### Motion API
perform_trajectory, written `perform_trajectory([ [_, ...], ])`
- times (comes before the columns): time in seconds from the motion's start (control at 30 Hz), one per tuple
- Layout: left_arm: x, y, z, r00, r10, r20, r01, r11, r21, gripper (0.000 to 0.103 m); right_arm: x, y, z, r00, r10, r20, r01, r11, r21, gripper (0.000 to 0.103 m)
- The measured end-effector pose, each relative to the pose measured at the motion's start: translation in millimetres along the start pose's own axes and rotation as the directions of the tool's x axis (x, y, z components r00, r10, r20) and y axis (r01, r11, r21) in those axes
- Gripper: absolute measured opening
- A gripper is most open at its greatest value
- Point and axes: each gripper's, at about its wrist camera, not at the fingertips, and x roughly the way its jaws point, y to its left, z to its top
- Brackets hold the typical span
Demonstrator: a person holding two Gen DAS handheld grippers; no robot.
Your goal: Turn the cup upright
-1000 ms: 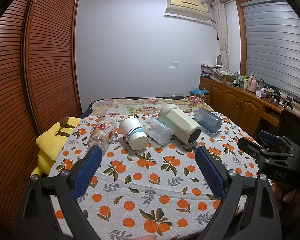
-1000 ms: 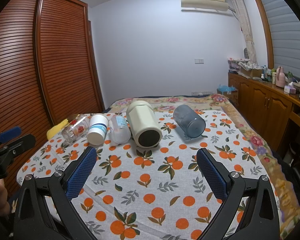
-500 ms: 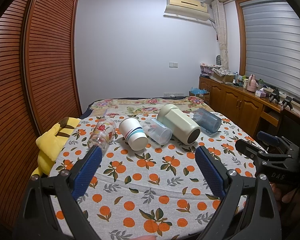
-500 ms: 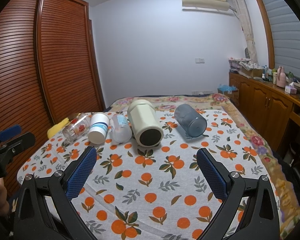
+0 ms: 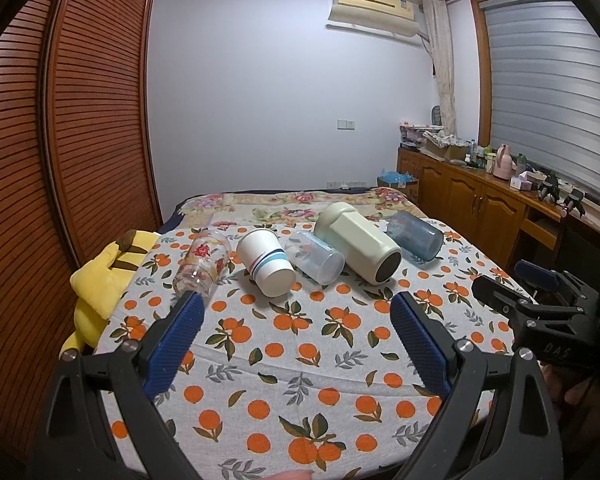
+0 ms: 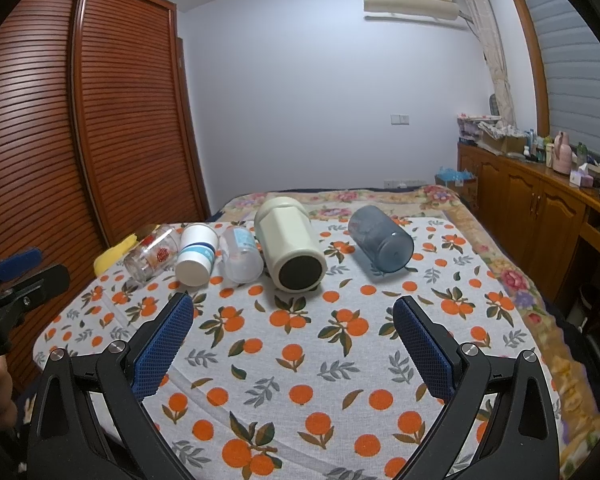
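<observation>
Several cups lie on their sides in a row on the orange-print cloth [image 5: 300, 344]: a printed glass [image 5: 202, 262], a white paper cup with blue stripes [image 5: 266, 266], a clear plastic cup [image 5: 314, 256], a large cream cup [image 5: 358, 248] and a blue-grey cup [image 5: 414, 236]. The right wrist view shows the same row: glass [image 6: 152, 254], paper cup [image 6: 196, 256], clear cup [image 6: 242, 254], cream cup [image 6: 290, 248], blue-grey cup [image 6: 380, 238]. My left gripper [image 5: 296, 336] is open and empty, short of the row. My right gripper [image 6: 294, 344] is open and empty, short of the cream cup.
A yellow plush toy [image 5: 100, 276] lies at the cloth's left edge. A slatted wooden wardrobe [image 5: 60, 160] stands on the left. A wooden cabinet with clutter [image 5: 480, 196] runs along the right wall. A floral bedspread [image 6: 380, 200] lies behind the cups.
Both grippers have drifted slightly; the cups have not moved and both grippers stay open.
</observation>
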Motion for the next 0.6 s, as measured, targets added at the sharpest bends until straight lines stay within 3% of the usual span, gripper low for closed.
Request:
perform_trajectory([
  [0.43,39,7,-2,0.998,-0.043,-0.051,0.044,0.999,0.019,0.095,20,-4,4,0.999,0.009,-0.044,-0.009,1.0,-0.009,0.101],
  [0.6,67,12,0,0.992,-0.029,-0.121,0.033,0.999,0.027,0.095,35,-4,15,0.998,0.017,-0.058,-0.019,0.999,-0.033,0.101],
])
